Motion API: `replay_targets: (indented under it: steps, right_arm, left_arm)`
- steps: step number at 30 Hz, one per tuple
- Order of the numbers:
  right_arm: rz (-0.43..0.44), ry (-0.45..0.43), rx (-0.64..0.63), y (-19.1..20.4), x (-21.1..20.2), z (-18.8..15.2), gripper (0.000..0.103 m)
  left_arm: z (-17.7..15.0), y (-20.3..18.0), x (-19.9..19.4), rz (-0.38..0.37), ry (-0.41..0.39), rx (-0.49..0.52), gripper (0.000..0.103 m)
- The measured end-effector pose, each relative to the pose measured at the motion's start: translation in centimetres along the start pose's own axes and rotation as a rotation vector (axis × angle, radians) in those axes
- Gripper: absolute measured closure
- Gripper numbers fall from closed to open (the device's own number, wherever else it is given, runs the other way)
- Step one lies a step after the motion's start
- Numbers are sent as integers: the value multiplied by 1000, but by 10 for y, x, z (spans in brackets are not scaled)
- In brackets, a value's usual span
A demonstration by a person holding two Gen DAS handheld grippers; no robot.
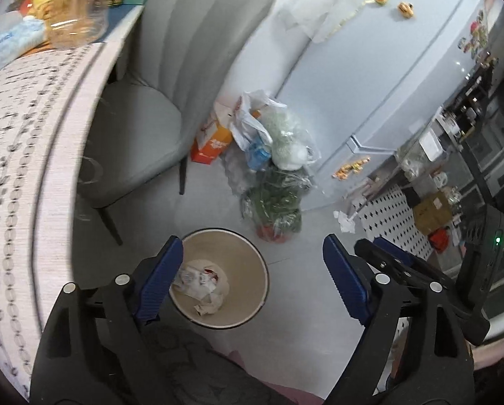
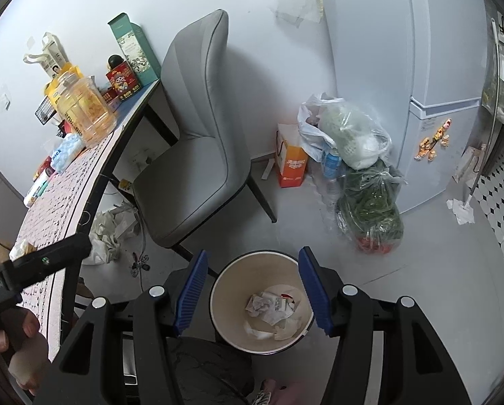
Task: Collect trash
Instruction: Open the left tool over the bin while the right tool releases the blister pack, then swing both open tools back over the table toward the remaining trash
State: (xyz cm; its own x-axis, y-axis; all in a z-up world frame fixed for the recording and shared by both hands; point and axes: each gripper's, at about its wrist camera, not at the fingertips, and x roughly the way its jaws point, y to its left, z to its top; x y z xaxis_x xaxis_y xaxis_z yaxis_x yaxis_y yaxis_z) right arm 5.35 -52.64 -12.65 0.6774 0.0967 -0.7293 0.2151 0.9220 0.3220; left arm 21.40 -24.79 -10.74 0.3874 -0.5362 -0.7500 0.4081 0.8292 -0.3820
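Observation:
A round beige waste bin (image 1: 248, 260) (image 2: 228, 290) stands on the grey floor just below both grippers. Crumpled paper and wrappers (image 1: 201, 283) (image 2: 275, 307) lie at its bottom. My left gripper (image 1: 252, 283) hangs over the bin with its blue pads wide apart and nothing between them. My right gripper (image 2: 252, 290) is also over the bin, open and holding nothing. One of its fingers (image 1: 387, 263) shows just right of the left gripper. In the right wrist view a hand (image 2: 9, 334) holds the left gripper's black body (image 2: 32, 266) at the far left.
A grey padded chair (image 2: 198, 155) stands behind the bin at a table with a patterned cloth (image 1: 19, 155). Plastic bags of greens (image 2: 370, 209) and an orange paper bag (image 2: 292, 165) sit by the white fridge (image 2: 370, 50). Crumpled paper (image 2: 461, 211) lies on the floor at right.

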Motion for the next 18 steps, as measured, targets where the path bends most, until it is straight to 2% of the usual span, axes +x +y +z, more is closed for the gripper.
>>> replay_targets:
  steps: [11, 14, 18]
  right_arm:
    - [25, -34, -57, 38, -4, -2, 13]
    - [43, -50, -73, 51, -7, 0, 8]
    - [82, -53, -95, 71, -7, 2, 8]
  left_arm:
    - [3, 46, -63, 86, -99, -72, 10]
    - [0, 62, -83, 113, -132, -99, 10]
    - [-3, 78, -104, 152, -169, -120, 10]
